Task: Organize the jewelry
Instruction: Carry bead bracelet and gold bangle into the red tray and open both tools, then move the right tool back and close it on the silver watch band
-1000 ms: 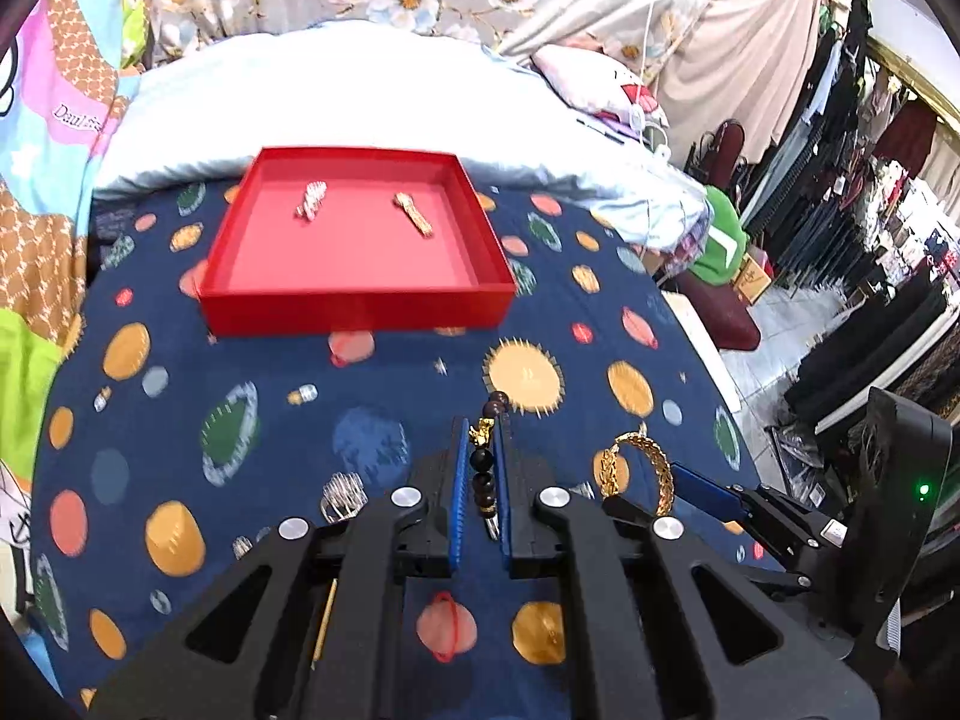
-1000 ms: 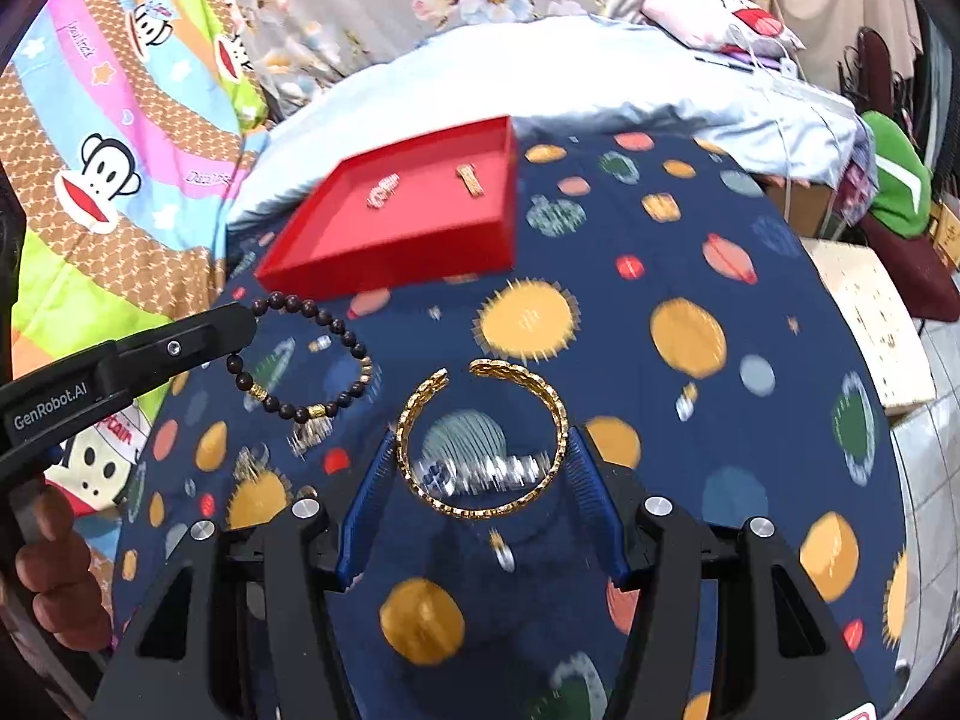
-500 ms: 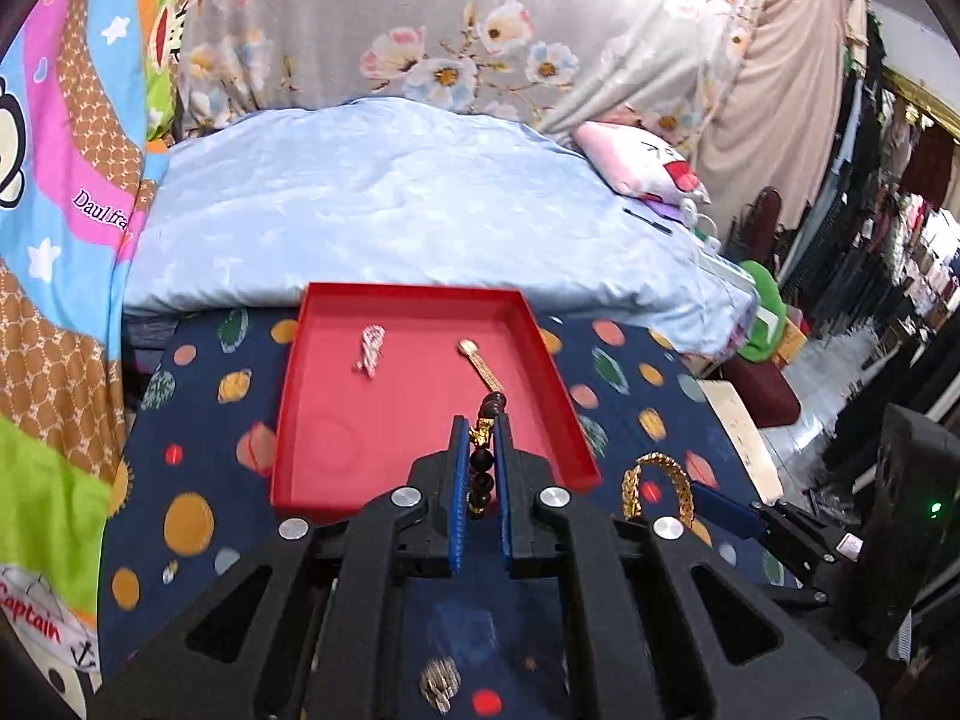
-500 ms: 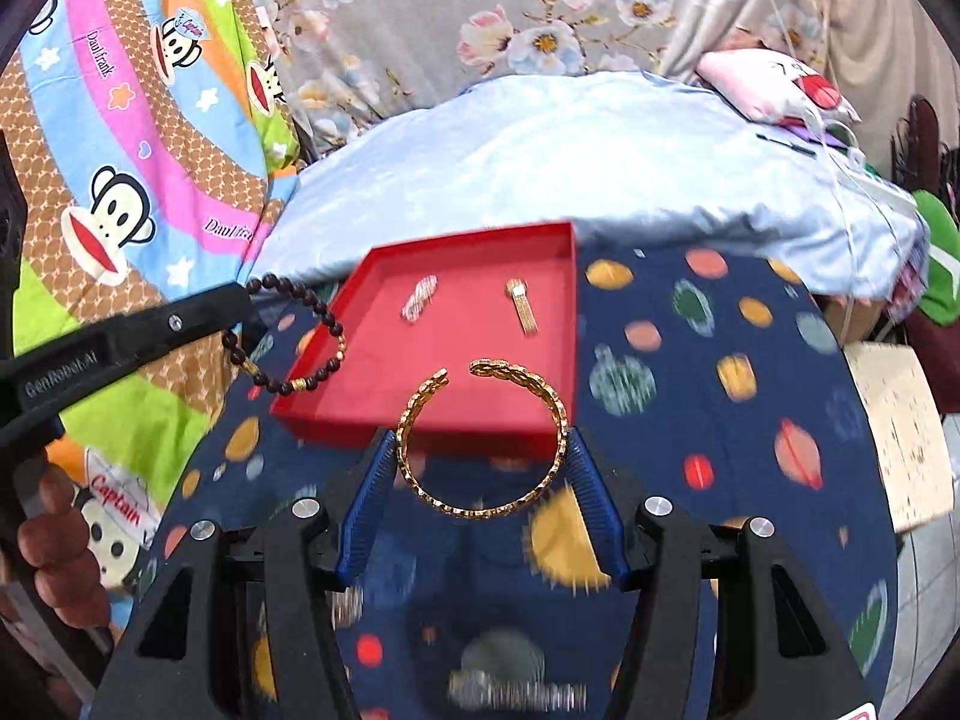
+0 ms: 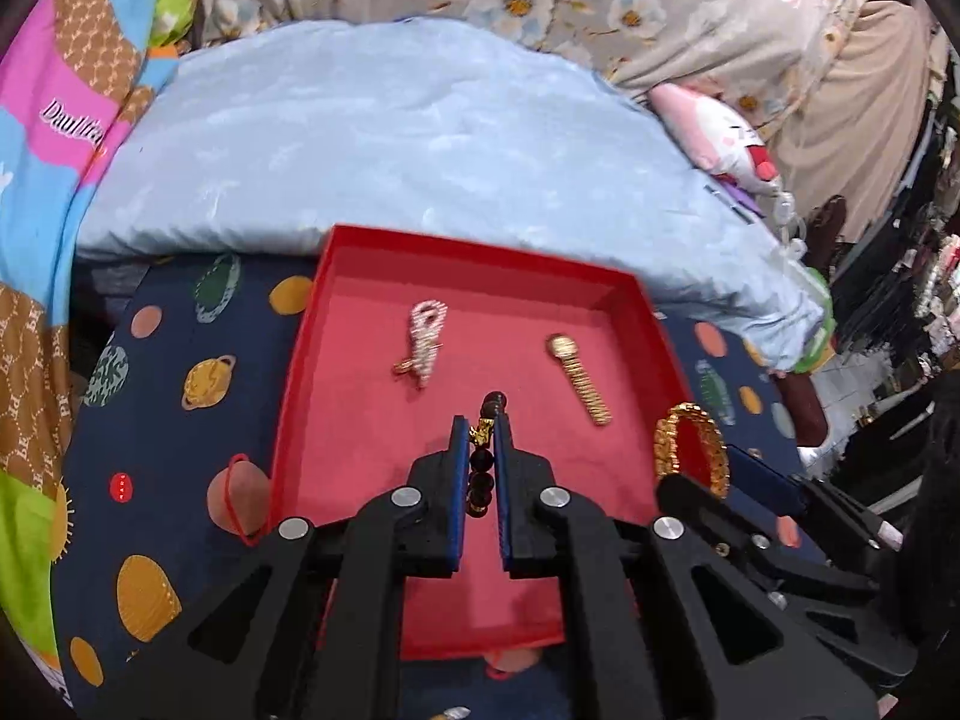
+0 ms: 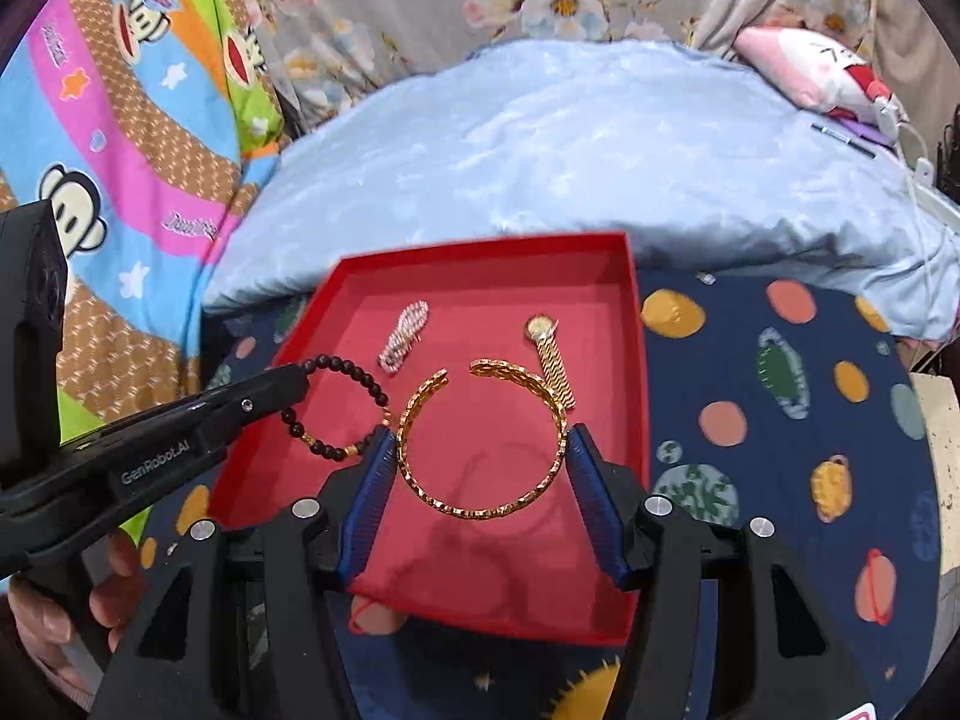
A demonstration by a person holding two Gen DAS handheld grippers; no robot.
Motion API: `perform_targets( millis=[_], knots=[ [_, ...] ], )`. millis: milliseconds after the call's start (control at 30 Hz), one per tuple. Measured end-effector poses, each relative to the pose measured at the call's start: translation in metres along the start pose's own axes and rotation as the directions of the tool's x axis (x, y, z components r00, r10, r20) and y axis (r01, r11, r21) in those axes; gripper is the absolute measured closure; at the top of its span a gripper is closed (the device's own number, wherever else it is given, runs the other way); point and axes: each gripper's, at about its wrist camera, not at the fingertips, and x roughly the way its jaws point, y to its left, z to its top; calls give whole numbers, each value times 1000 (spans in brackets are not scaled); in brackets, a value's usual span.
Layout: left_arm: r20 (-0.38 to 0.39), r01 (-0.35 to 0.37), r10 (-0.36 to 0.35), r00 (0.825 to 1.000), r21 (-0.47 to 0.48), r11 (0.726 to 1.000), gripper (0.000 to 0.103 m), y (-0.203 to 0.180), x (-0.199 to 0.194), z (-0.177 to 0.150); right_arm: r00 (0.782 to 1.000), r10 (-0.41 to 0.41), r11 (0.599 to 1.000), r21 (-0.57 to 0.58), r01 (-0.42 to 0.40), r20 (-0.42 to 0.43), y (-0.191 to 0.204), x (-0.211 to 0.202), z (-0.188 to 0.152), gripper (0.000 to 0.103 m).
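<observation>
A red tray (image 5: 294,396) (image 6: 636,372) lies on the dark planet-print cloth. In it are a silver chain (image 5: 425,339) (image 6: 403,337) and a gold watch (image 5: 577,377) (image 6: 547,354). My left gripper (image 5: 480,450) is shut on a dark bead bracelet (image 5: 481,477) (image 6: 348,396) and hangs over the tray. My right gripper (image 6: 480,450) is shut on a gold open bangle (image 6: 480,438) (image 5: 690,447), also held above the tray floor.
A pale blue quilt (image 5: 420,138) is bunched behind the tray. A pink plush pillow (image 6: 822,72) lies at the far right. Racks of dark clothes (image 5: 900,276) stand to the right. A person's hand (image 6: 72,594) holds the left gripper.
Both grippers have moved forward from the near cloth to above the red tray, each still holding its bracelet. A silver piece on the cloth has dropped out of view.
</observation>
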Motion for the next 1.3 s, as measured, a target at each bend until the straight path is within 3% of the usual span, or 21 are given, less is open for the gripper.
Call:
perform_targets(
  millis=[200,367,500,600,933,1300],
  knots=[
    [7,-96,95,995,28,995,95,14,18,-2,998,-1,1000,-6,1,-61,2,34,-3,46],
    [18,-136,135,991,43,990,94,16,23,1,996,-29,1000,-14,28,-80,1,51,-4,46],
    [32,-159,158,987,21,987,79,19,21,3,995,-73,997,-45,70,-68,2,55,-3,45],
    [39,-165,165,986,4,986,73,21,18,4,995,-85,996,-39,83,-60,-2,52,-3,45],
    [115,-177,183,976,-54,983,61,29,-39,-5,995,-94,995,-19,94,17,-7,-4,-9,41],
    [98,-210,214,972,-45,977,55,34,-96,-77,993,-112,994,-7,112,33,-8,-78,-70,40]
  ],
)
